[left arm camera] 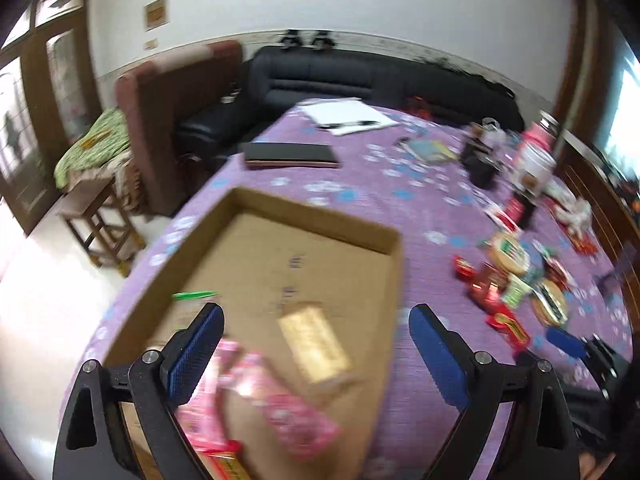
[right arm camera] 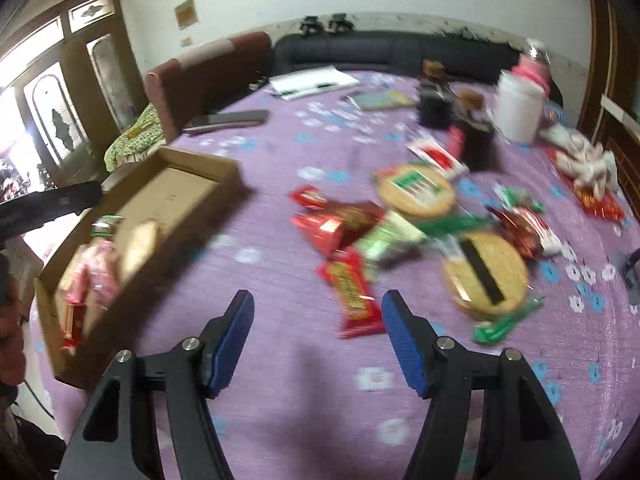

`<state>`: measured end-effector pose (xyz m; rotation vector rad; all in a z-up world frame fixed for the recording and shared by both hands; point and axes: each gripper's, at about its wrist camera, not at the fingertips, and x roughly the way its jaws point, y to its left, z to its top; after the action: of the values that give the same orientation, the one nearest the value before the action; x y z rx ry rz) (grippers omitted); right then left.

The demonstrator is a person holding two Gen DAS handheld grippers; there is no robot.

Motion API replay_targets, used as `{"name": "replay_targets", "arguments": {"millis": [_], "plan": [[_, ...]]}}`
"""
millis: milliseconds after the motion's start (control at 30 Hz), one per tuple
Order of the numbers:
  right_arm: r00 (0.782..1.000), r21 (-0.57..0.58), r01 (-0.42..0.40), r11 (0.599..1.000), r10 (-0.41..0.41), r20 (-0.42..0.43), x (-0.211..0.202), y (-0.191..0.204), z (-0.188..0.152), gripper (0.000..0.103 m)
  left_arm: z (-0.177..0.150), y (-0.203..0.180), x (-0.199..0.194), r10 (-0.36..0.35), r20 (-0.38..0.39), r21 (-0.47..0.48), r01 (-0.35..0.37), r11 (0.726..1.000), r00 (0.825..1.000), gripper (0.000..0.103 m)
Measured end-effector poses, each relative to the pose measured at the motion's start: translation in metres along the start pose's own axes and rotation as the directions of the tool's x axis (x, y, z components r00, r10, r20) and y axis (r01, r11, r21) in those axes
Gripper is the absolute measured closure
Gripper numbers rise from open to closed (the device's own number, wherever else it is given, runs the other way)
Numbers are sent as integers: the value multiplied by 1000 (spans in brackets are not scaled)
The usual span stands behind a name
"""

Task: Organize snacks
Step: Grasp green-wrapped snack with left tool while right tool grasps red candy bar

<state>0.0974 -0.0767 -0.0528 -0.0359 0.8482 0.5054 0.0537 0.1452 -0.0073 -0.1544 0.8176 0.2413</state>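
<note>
A shallow cardboard box (left arm camera: 320, 220) (right arm camera: 224, 174) lies on the purple tablecloth. Inside it lie a pink packet (left arm camera: 288, 420) (right arm camera: 96, 276), a tan biscuit pack (left arm camera: 316, 344) (right arm camera: 140, 244) and a green-topped item (left arm camera: 192, 295). My left gripper (left arm camera: 316, 320) hovers open above the box's near end, nothing between its blue pads. My right gripper (right arm camera: 318, 300) is open over bare cloth, just short of a red and yellow bar (right arm camera: 354, 292). Loose snacks lie beyond it: two round cracker packs (right arm camera: 416, 190) (right arm camera: 486, 276), red wrappers (right arm camera: 332, 220) and green packets (right arm camera: 390, 236).
Farther back on the table (right arm camera: 280, 152) are a white jar (right arm camera: 520, 108), dark containers (right arm camera: 476, 140), a black case (left arm camera: 292, 154), white papers (left arm camera: 344, 114) and a booklet (right arm camera: 380, 98). A dark sofa (left arm camera: 360, 76) and a brown chair (left arm camera: 168, 120) stand behind. The table's edge drops off at the left.
</note>
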Motion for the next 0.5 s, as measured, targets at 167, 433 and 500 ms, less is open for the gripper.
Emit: {"name": "replay_targets", "arguments": {"millis": [167,433,500], "plan": [[999,-17,-26,1000,25,-36,21,-17,4,38,-2,-47,10,-16,-24,118,19,993,1000,7],[996,-1,-28,1000,28,-81,41,-25,4,83,-6,-85,22,-23,-48,231,33,972,999,7],[997,13,-32,999,33,-69,31,-31,-1,84,-5,-93,27,-21,-52,250,33,968,998,7]]}}
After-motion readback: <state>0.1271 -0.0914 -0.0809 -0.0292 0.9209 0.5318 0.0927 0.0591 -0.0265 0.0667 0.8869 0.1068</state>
